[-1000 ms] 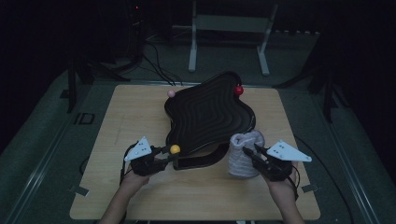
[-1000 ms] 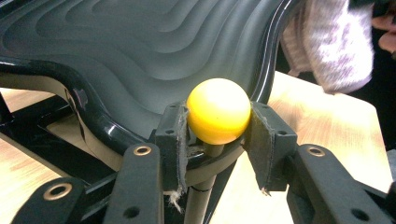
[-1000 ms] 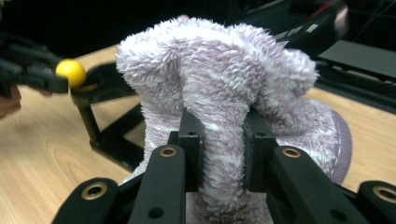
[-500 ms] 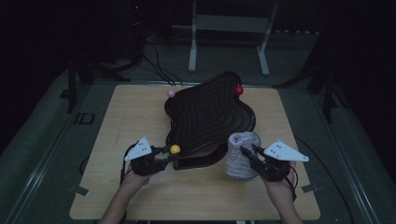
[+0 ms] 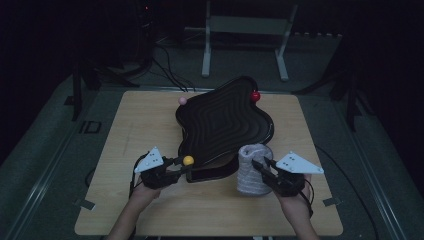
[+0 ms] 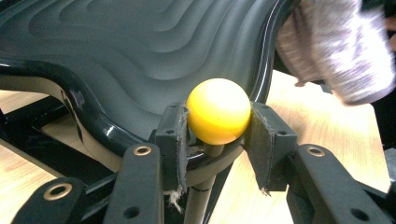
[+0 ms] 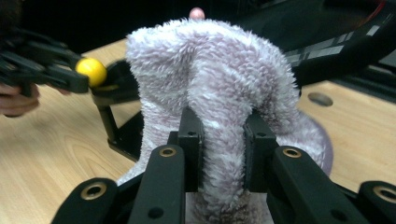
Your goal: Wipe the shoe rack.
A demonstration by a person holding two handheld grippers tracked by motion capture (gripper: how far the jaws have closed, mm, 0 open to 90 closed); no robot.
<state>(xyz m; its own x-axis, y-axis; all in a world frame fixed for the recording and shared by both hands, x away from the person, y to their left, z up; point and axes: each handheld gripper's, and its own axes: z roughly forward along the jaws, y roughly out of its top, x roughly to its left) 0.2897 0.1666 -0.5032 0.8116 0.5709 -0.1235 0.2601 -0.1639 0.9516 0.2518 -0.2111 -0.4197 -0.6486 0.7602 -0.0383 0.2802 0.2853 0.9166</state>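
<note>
Left gripper (image 5: 181, 165) clenched on a yellow ball (image 6: 218, 117) knob at the near rim of the black wavy tray (image 5: 222, 120), right gripper (image 7: 219, 140) pinching a fold of a fluffy pale towel (image 7: 219, 79) standing on the counter (image 5: 140, 125), tray just beyond the towel.

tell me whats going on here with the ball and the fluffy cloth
A person works at a wooden table with a tool in each hand. The left tool is clamped on a yellow ball at the near edge of a black wavy tray. The right tool pinches a fluffy pale cloth beside that tray.
</note>
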